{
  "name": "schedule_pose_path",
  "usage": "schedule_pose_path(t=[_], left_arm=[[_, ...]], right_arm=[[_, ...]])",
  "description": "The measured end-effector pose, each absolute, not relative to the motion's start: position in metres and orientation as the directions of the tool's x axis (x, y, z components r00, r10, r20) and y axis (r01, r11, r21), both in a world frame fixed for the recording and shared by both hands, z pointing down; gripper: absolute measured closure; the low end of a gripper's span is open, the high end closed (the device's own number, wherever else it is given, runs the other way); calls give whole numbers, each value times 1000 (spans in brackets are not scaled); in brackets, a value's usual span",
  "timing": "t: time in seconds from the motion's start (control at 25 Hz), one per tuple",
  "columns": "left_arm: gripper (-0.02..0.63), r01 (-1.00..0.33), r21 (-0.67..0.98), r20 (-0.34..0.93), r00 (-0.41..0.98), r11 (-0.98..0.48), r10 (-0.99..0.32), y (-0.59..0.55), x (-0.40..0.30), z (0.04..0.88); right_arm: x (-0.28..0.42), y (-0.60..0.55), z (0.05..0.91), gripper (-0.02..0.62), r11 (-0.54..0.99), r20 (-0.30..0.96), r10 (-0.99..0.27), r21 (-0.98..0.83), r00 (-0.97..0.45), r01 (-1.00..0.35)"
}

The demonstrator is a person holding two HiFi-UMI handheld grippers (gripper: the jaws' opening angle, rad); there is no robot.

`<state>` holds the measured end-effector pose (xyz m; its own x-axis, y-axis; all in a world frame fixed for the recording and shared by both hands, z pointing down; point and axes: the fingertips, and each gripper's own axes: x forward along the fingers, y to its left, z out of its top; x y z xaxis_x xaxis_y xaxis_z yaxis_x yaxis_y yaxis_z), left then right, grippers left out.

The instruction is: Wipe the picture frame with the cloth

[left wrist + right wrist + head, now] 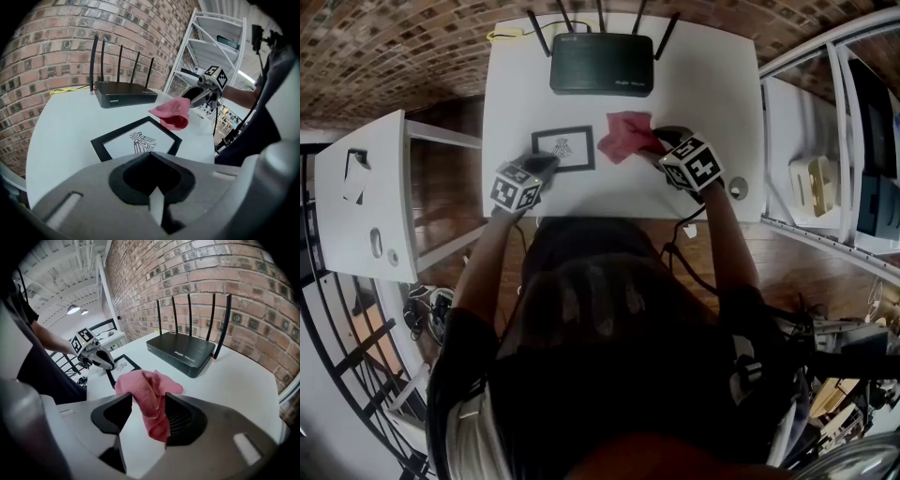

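Note:
A small black picture frame with an insect print lies flat on the white table. My left gripper rests at its near left corner with its jaws shut and nothing visibly between them; in the left gripper view the frame lies just beyond them. A crumpled pink cloth sits right of the frame. My right gripper has its jaws wide apart around the cloth, which drapes against the right jaw only.
A black router with several antennas stands at the table's back edge before a brick wall. A small round object lies near the table's right edge. White shelving stands to the right, a white cabinet to the left.

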<state>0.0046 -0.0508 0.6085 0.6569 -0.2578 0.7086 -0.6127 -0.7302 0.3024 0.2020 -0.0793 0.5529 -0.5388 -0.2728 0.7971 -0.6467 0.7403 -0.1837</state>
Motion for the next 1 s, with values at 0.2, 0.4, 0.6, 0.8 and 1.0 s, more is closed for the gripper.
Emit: schedule_pose_path(t=[0.2, 0.4, 0.6, 0.8, 1.0], left_arm=[[604, -619, 297, 719, 646, -727, -256, -50, 5, 609], [604, -636, 303, 722, 639, -710, -264, -49, 7, 611], [604, -654, 322, 709, 646, -685, -283, -52, 7, 600], [604, -679, 393, 556, 712, -620, -428, -65, 15, 543], [604, -661, 386, 509, 734, -644, -448, -61, 22, 517]], right_arm=[[212, -76, 531, 365, 715, 763, -280, -240, -583, -657], [210, -73, 527, 379, 698, 715, -306, -282, -629, -659], [208, -80, 517, 594, 678, 649, -377, -293, -661, -674], [199, -80, 497, 594, 645, 524, -395, -427, -755, -634], [182, -76, 484, 594, 633, 408, -382, -539, -829, -556]])
